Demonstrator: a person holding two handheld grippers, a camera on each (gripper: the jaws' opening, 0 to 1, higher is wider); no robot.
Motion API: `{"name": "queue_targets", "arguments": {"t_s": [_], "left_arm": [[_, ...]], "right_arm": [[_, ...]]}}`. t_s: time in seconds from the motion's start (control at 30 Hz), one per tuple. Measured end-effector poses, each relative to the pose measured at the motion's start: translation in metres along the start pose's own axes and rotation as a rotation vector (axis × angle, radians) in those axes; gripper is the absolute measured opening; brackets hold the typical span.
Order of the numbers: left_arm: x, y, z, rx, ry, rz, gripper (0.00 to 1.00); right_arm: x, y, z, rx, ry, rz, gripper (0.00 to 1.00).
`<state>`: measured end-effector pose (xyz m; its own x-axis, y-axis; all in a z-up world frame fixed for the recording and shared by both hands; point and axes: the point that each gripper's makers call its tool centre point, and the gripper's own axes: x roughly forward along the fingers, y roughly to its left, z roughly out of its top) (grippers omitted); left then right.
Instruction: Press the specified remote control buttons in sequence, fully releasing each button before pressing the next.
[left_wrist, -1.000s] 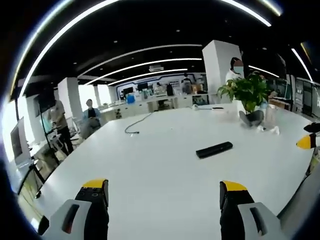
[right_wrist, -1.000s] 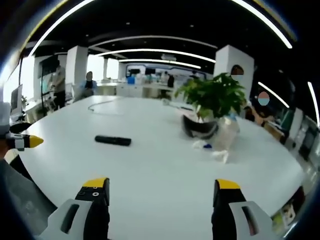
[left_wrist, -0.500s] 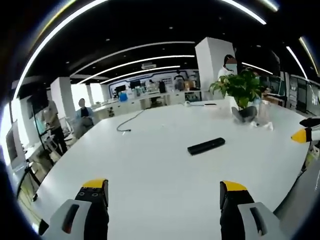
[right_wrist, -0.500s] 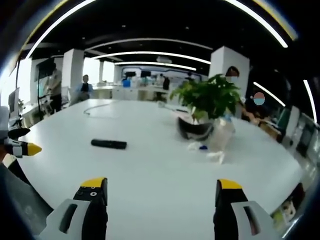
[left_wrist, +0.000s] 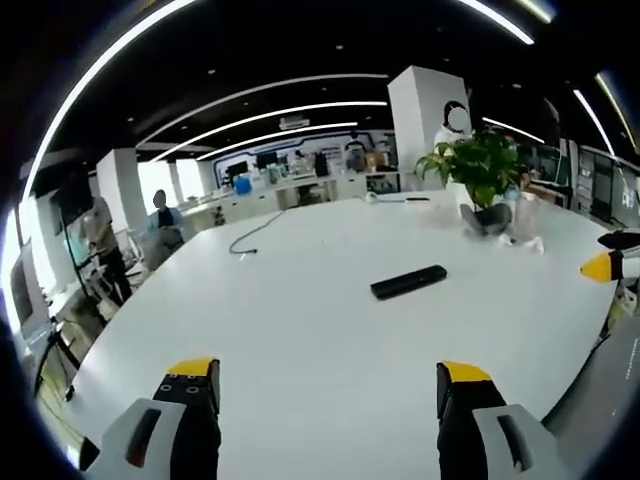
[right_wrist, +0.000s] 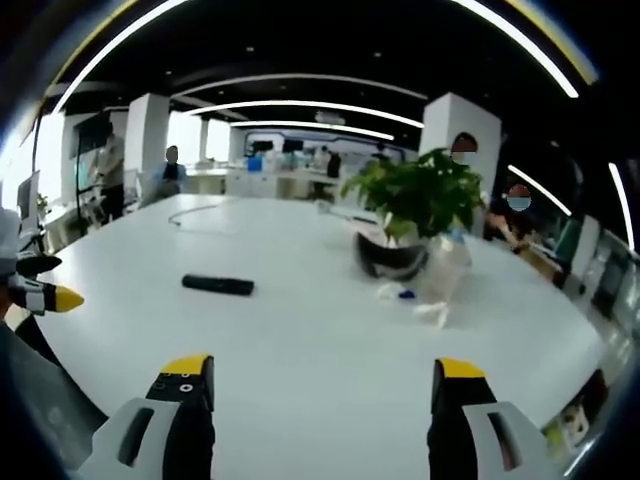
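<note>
Since a second ago the left claw's camera has drifted, so the black remote control (left_wrist: 408, 282) sits slightly nearer centre. It lies flat mid-table (left_wrist: 300, 340), far ahead of the left claw (left_wrist: 326, 378) and right claw (right_wrist: 318, 376), both spread apart and empty. A hurried reach risks nudging it, or hitting the potted plant (right_wrist: 412, 210) at right.

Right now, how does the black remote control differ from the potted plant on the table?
The remote control is black, slim and lies flat; the potted plant is green, bushy and stands upright. The remote control lies alone on bare table; the potted plant has small white items beside its pot. Both rest on the white table, untouched by either open gripper.
</note>
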<state>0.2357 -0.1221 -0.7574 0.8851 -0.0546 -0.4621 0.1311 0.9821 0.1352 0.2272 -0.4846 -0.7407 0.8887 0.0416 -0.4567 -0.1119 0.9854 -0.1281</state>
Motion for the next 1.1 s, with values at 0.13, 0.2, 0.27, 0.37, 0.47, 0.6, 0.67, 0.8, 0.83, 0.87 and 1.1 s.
{"name": "queue_targets", "arguments": {"t_s": [0.13,0.2,0.27,0.37,0.47,0.6,0.67,0.8,0.83,0.87,1.1], "left_arm": [[0.000,-0.002,-0.001,-0.002,0.007,-0.013,0.93],[0.000,-0.003,0.006,-0.016,-0.022,-0.021,0.94],[-0.002,-0.005,0.008,-0.015,-0.031,-0.031,0.93],[-0.003,-0.007,0.011,-0.011,-0.052,-0.042,0.92],[-0.002,-0.007,0.009,-0.021,-0.038,-0.047,0.92],[-0.002,-0.005,0.013,-0.028,-0.059,-0.041,0.93],[-0.002,-0.005,0.014,-0.032,-0.062,-0.045,0.94],[-0.002,-0.011,0.016,-0.026,-0.070,-0.061,0.99],[-0.002,-0.013,0.015,-0.018,-0.067,-0.063,0.99],[-0.002,-0.014,0.015,-0.014,-0.066,-0.065,1.00],[-0.005,-0.009,0.022,-0.104,-0.106,-0.070,1.00]], "right_arm": [[-0.003,0.003,0.005,-0.007,-0.028,0.003,0.88],[-0.005,-0.002,0.008,-0.003,-0.050,-0.012,0.88],[-0.004,-0.009,0.005,0.033,-0.035,-0.036,0.88],[-0.006,-0.017,0.006,0.051,-0.045,-0.077,0.88],[-0.005,-0.017,0.003,0.044,-0.031,-0.082,0.89],[-0.005,-0.013,0.006,0.033,-0.042,-0.068,0.90],[-0.004,-0.014,0.006,0.034,-0.044,-0.069,0.92],[-0.005,-0.017,0.006,0.050,-0.042,-0.079,0.93],[-0.005,-0.017,0.006,0.049,-0.044,-0.082,0.93],[-0.005,-0.017,0.006,0.050,-0.043,-0.081,0.92],[-0.005,-0.010,0.005,0.033,-0.039,-0.051,0.90]]}}
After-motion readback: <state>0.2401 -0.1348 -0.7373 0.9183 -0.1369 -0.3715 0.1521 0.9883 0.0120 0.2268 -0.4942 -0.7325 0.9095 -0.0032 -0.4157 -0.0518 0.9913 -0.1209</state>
